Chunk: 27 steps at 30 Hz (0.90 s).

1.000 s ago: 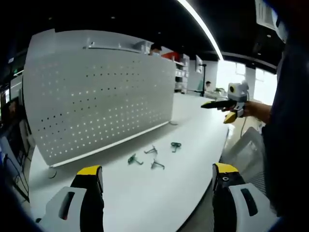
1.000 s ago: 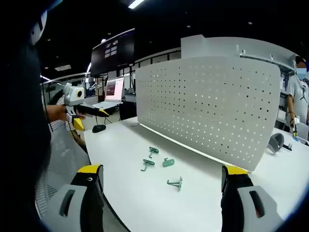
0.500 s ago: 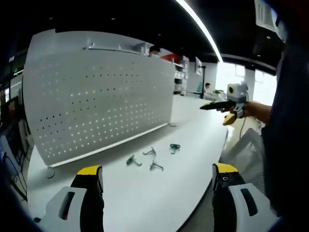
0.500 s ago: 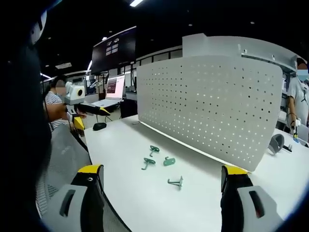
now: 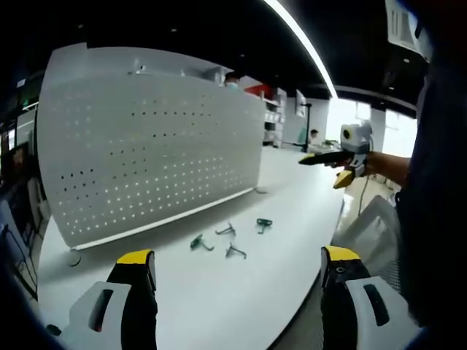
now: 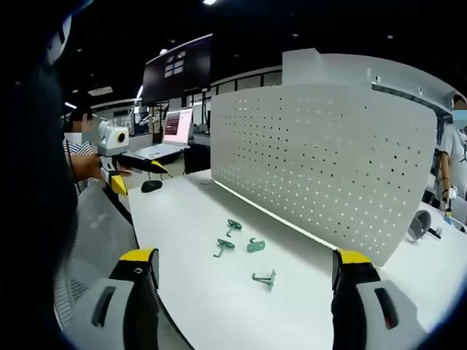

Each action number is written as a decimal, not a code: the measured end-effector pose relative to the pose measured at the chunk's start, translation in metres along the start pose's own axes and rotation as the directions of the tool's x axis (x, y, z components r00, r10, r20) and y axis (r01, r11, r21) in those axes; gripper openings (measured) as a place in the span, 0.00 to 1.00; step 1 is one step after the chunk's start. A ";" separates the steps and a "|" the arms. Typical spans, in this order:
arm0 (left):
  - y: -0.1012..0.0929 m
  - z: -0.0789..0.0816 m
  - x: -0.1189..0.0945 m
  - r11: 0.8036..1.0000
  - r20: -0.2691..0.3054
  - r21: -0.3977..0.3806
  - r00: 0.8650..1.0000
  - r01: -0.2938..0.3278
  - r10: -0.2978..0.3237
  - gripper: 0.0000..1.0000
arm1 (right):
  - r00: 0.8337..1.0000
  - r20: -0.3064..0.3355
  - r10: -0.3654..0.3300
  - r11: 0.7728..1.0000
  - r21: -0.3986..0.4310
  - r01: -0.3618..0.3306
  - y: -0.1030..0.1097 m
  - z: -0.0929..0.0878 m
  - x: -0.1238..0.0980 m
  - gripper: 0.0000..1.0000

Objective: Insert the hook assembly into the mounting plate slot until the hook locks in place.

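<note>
On the smooth white table (image 6: 190, 219), bent green hooks (image 6: 235, 248) (four); perforated plate (image 6: 321, 164) upright

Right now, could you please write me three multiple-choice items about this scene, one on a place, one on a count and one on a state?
1. Where do the green hooks lie?
A. on the white table in front of the pegboard
B. hung on the pegboard
C. on the laptop

2. How many green hooks are there?
A. two
B. four
C. six

3. How does the right hand-held gripper stand?
A. shut on a hook
B. open and empty
C. shut on the pegboard

Answers: 1 A, they rest flat on the tabletop below the board. 2 B, four separate pieces show in both views. 3 B, its jaws stand wide apart with nothing between.
</note>
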<state>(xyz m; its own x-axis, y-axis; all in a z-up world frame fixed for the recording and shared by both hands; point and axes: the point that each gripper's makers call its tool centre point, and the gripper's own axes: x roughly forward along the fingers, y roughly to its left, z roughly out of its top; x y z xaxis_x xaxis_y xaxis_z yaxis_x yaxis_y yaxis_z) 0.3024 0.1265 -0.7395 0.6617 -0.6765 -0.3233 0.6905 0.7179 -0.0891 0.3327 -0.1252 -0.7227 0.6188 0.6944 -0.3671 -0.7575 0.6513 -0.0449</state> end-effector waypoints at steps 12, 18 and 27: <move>-0.006 0.002 -0.003 1.000 0.023 -0.004 1.000 -0.002 0.003 0.95 | 0.995 -0.042 0.092 0.994 -0.049 -0.094 0.012 0.006 0.029 0.90; -0.009 0.001 -0.006 1.000 0.026 -0.006 1.000 -0.007 0.007 0.95 | 0.987 -0.060 0.148 0.987 -0.055 -0.152 0.015 0.006 0.051 0.85; -0.013 0.002 -0.007 1.000 0.033 -0.008 0.999 -0.015 0.015 0.94 | 0.975 -0.090 0.201 0.974 -0.084 -0.208 0.028 0.008 0.078 0.73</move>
<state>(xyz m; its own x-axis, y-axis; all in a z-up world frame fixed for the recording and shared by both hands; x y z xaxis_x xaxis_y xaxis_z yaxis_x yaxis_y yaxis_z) 0.2896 0.1220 -0.7342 0.6814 -0.6703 -0.2937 0.6779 0.7294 -0.0920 0.3615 -0.0498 -0.7453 0.4328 0.7807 -0.4509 -0.8847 0.4640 -0.0457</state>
